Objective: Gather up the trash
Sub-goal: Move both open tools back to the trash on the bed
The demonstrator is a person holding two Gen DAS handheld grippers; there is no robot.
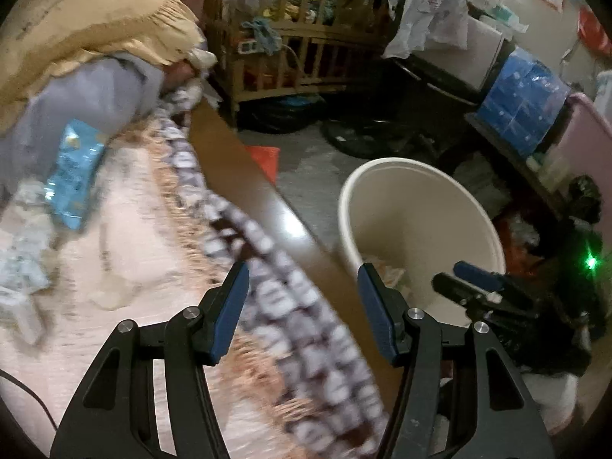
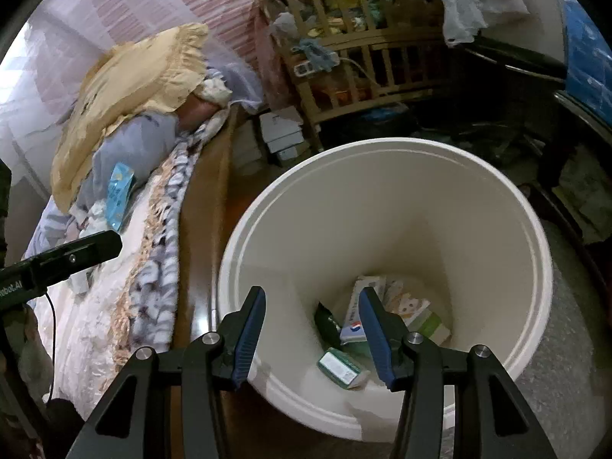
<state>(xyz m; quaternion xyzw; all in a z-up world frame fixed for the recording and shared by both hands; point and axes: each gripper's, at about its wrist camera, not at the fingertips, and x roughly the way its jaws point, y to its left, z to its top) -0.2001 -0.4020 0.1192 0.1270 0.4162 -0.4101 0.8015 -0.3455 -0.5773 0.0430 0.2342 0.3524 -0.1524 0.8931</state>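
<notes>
Two hand-held grippers are seen beside a bed and a white bucket. In the left wrist view, the left gripper (image 1: 304,287) is held with its jaws spread and nothing between them, above the patterned edge of a blanket (image 1: 294,306) and the brown wooden bed rail (image 1: 244,176) that runs from 11 o'clock down to 5 o'clock. On the bed, at 9 o'clock in that view, a light blue packet (image 1: 74,172) lies against a grey cloth (image 1: 95,95), under a yellow frilled pillow (image 1: 95,11). Crumpled pale wrappers (image 1: 23,260), blurred, lie just below the packet.

In the right wrist view, the right gripper (image 2: 311,321) is held with its jaws parted and empty over the mouth of the white bucket (image 2: 420,199), which stands on the floor just beside the bed rail. At the bottom of the bucket, several pieces of trash are gathered: a green and white box (image 2: 340,367), a white pack with a blue and red mark (image 2: 355,325), a dark green wrapper (image 2: 327,323) and a pale carton (image 2: 417,313). These are seen between and behind the blue finger pads (image 2: 250,332).

At 12 o'clock in both views a wooden cot (image 2: 363,57) full of clutter is seen. At 9 o'clock in the right wrist view, the other gripper's black finger reaches over the bed.
</notes>
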